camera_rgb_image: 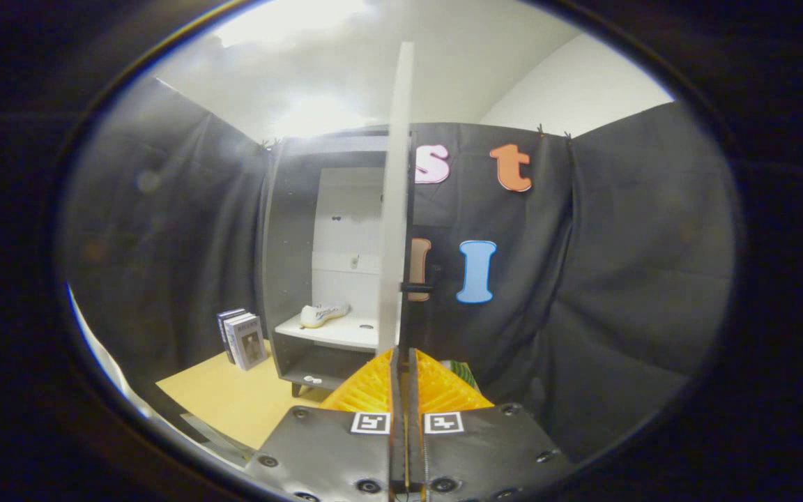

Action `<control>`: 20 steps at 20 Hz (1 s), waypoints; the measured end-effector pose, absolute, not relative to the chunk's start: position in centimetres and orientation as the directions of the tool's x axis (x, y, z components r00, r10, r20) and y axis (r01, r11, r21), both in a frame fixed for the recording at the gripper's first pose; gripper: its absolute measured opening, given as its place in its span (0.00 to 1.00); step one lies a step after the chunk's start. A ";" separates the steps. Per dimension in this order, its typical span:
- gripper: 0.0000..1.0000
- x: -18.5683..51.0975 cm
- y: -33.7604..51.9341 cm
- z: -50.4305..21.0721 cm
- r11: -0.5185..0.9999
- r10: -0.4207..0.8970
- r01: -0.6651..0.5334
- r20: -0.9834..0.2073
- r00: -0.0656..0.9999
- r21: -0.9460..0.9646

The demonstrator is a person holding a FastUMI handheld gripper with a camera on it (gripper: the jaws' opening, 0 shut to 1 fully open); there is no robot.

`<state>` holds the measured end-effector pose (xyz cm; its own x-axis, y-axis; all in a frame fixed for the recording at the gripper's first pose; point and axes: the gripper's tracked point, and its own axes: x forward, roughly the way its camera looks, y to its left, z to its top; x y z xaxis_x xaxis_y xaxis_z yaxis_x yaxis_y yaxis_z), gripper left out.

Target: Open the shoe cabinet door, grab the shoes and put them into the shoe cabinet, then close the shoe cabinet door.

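Gripper view: shoe cabinet [290, 244] stands open, its door [396, 209] swung out edge-on toward the camera, straight ahead of the tongs [403, 362]. One white shoe [323, 314] lies on its side on the pale middle shelf [335, 333], sole toward the opening. Loading looks done for this shoe; closing the door is left. Tongs nearly closed, fingertips pinching or just flanking the door's lower edge; cannot tell if both press on it. Dark handle [417, 286] sits on the door's right face. Books [242, 339] stand left of the cabinet on the tan surface [234, 401].
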<state>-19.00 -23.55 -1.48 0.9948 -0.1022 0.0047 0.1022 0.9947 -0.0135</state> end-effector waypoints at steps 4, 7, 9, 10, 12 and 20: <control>0.04 -17.6 -17.8 -4.8 0.992 -0.126 0.127 -0.026 0.992 0.027; 0.04 -15.4 -12.7 -8.7 0.987 -0.109 0.114 -0.049 0.993 0.115; 0.06 -13.9 -9.9 -12.5 0.981 -0.103 0.118 -0.098 0.990 0.154; 0.09 -12.9 -9.0 -14.5 0.979 -0.109 0.127 -0.120 0.987 0.159; 0.16 -12.1 -7.4 -18.0 0.974 -0.125 0.151 -0.157 0.980 0.169; 0.56 -6.5 -3.0 -36.0 0.963 -0.065 0.154 -0.365 0.929 0.219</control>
<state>-6.46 -2.99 -35.99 0.9288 -0.0651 -0.3648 0.1537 0.9634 0.2195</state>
